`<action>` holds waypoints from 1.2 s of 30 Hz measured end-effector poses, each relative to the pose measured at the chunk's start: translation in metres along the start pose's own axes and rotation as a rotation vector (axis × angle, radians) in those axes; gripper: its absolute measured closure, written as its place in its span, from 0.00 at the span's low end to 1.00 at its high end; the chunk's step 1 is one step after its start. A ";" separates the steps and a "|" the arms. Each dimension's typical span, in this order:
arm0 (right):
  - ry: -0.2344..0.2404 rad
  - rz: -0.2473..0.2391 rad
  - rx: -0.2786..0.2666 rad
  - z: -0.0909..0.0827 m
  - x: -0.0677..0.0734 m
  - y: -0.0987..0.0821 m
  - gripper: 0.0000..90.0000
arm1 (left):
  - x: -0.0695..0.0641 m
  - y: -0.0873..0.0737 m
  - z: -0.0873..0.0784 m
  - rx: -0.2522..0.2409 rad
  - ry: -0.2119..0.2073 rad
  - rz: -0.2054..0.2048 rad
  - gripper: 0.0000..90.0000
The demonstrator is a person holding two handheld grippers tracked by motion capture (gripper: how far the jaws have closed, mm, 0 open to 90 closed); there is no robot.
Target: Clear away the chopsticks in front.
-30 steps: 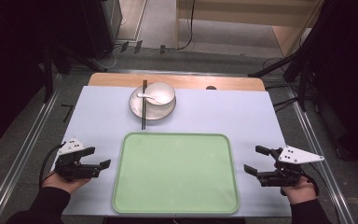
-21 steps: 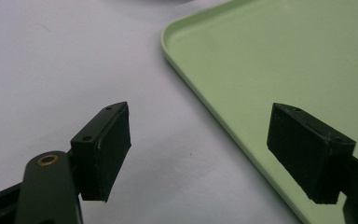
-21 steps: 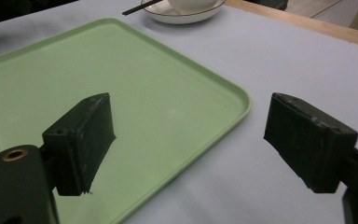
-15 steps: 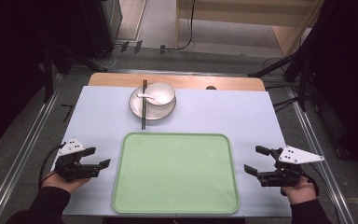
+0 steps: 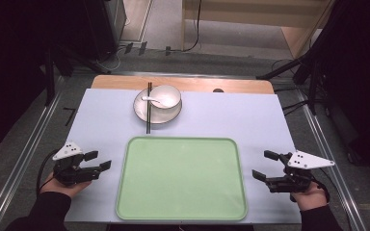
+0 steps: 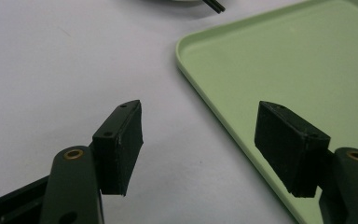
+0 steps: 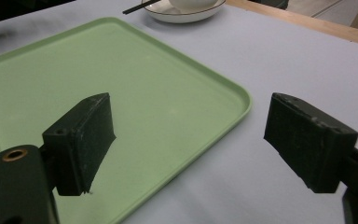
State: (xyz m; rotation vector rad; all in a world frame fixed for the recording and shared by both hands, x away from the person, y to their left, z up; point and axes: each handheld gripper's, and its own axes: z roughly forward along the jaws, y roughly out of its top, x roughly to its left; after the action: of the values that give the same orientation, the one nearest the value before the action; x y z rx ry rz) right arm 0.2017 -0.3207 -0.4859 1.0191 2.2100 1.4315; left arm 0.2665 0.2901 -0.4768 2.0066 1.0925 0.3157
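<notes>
A pale green tray (image 5: 183, 140) lies empty at the near middle of the table. Behind it a white bowl (image 5: 166, 96) with a white spoon (image 5: 150, 99) stands on a white plate (image 5: 149, 114), and black chopsticks (image 5: 148, 108) lie across the plate's left side. My left gripper (image 5: 99, 160) rests left of the tray, open; its jaws have just been closing with nothing between them. In the left gripper view, the left gripper (image 6: 200, 121) straddles the tray's (image 6: 307, 56) left rim. My right gripper (image 5: 263, 164) rests right of the tray, open and empty. In the right gripper view, the right gripper (image 7: 189, 116) frames the tray's (image 7: 74, 60) corner.
A light mat (image 5: 250, 120) covers the table, with a strip of bare wood (image 5: 241, 85) along the far edge. Metal rails (image 5: 327, 159) run down both sides of the table. Dark stands and cables (image 5: 192, 45) sit on the floor beyond.
The left gripper's jaws stand a little closer together than a second ago. Both hands and all the objects have stayed where they were.
</notes>
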 end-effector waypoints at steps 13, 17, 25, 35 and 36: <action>-0.002 0.004 0.003 0.001 0.000 0.000 0.18 | 0.018 0.024 0.018 0.015 0.026 -0.084 0.38; -0.004 0.008 0.002 0.000 0.000 -0.001 0.18 | 0.019 0.036 0.023 0.019 0.027 -0.096 0.39; -0.007 0.013 0.000 -0.001 -0.001 -0.002 0.18 | 0.020 0.057 0.024 0.075 0.013 -0.115 0.37; -0.013 0.017 0.001 -0.002 0.000 -0.003 0.18 | 0.021 0.093 0.038 0.087 0.020 -0.116 0.37; -0.013 0.017 0.001 -0.002 0.000 -0.003 0.18 | 0.021 0.093 0.038 0.087 0.020 -0.116 0.37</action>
State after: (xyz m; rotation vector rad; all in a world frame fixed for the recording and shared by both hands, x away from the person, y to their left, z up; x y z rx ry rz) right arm 0.1999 -0.3230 -0.4873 1.0471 2.1984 1.4270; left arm 0.3550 0.2590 -0.4342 2.0097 1.2484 0.2314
